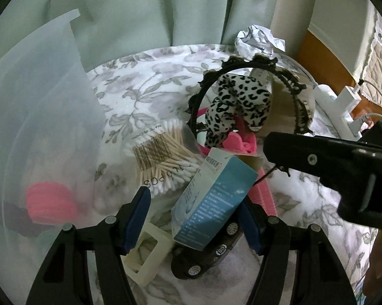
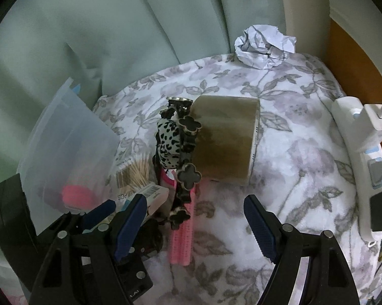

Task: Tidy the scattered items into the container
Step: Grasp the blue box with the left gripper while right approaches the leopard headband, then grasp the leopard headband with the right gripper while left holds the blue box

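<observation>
While our left tool [image 1: 194,218] stands half open around the tilted blue box [image 1: 211,203], its pads not clearly pressing, our right tool [image 2: 194,225] hangs open over the pink comb [image 2: 182,236]; the translucent container [image 1: 46,137] sits left on the floral blanket [image 2: 279,203].

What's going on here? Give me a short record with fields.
surface: floral blanket
container: clear bin, at left, pink item inside
left gripper: open around blue box, pads not seen pressing
right gripper: open, empty, over pink comb
still out: cotton swabs, tape roll, headband, crumpled paper
</observation>
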`<state>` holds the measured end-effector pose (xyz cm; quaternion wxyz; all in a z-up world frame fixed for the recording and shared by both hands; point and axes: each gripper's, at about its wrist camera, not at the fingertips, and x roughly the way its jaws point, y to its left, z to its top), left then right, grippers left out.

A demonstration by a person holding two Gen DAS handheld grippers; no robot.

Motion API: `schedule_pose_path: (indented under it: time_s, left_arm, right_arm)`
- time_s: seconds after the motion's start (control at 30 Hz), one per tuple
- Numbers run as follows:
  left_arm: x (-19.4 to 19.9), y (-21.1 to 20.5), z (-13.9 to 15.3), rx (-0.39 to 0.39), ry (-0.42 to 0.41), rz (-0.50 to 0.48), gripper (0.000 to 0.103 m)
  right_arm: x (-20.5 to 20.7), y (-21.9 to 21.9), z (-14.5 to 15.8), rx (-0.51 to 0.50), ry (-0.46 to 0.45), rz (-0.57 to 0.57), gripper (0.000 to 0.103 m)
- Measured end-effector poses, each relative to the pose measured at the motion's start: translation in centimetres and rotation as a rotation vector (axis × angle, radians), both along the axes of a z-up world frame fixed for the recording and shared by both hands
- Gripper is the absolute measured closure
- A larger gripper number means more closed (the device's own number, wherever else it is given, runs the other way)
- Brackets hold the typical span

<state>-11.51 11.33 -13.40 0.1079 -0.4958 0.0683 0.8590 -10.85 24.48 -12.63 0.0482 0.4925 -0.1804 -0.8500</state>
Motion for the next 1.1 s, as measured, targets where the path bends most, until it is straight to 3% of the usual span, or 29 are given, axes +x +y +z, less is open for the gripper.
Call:
schedule_pose_path:
  time_s: [0.17,0.33,0.5,0.77,0.97,1.1]
  left_arm:
    - [-0.28,-0.34,0.02,0.024,-0.011,0.000,0.057]
    - [-0.34,-0.60,0.08,0.035,-0.012,0.003,0.072]
    - [-0.35,-0.87,0.29,0.042,-0.007,0.016,0.074]
    - [-0.03,-0.74,0.50,0.041,0.003,0.017,0.075]
    - [0.02,-0.77,0.62,0.038,0.009,0.023,0.075]
    - [0.02,-0.84,0.68,0.037,0.008,0.029,0.075]
  right_arm:
    - [-0.46,0.17,-0.48,-0.021,-0.012,-0.027,0.023]
    - [-0.62,0.18,-0.36,-0.043,-0.001,-0.031,0.036]
    - [-0.51,0.33,-0.45,-0.060,-0.009,-0.049,0.061]
    - [-0.30,0.42,-0.19,-0.119,-0.003,-0.050,0.086]
    - [-0.48,0.36,-0.25,-0.145,-0.022,-0.045,0.087]
    - [-0.33,0.11,0.10,-0.105,-0.001,-0.044,0.087]
